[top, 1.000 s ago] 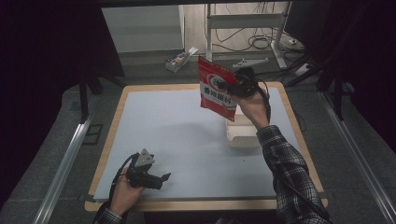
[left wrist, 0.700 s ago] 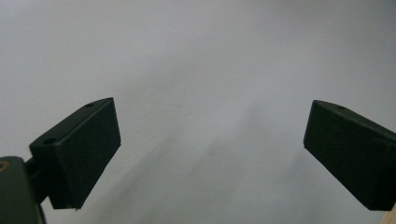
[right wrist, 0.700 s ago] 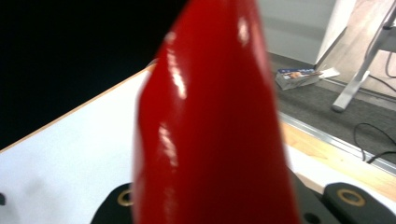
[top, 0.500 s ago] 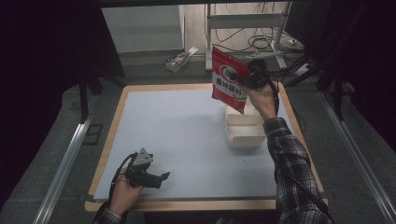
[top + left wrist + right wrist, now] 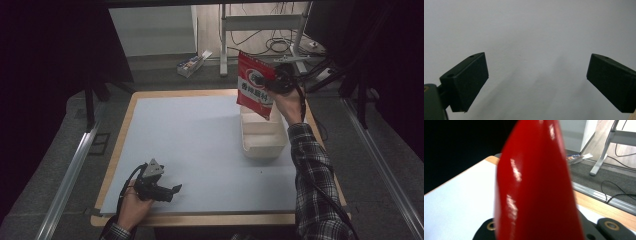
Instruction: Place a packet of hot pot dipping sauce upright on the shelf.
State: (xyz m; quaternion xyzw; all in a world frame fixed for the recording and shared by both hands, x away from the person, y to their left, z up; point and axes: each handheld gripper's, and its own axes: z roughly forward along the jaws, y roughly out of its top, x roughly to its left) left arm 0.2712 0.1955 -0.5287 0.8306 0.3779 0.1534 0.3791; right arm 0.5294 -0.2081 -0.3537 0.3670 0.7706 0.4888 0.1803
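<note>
Right gripper (image 5: 281,80), jaws clamped on the red pouch (image 5: 255,85), holds it upright just above the white tray's (image 5: 263,147) far end; left gripper (image 5: 159,190), jaws apart, rests well away.

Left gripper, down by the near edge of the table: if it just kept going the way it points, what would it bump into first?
Probably nothing soon. The left gripper, jaws open, points along the bare white mat. The white tray sits farther off and likely to one side, though depth is hard to judge.
</note>
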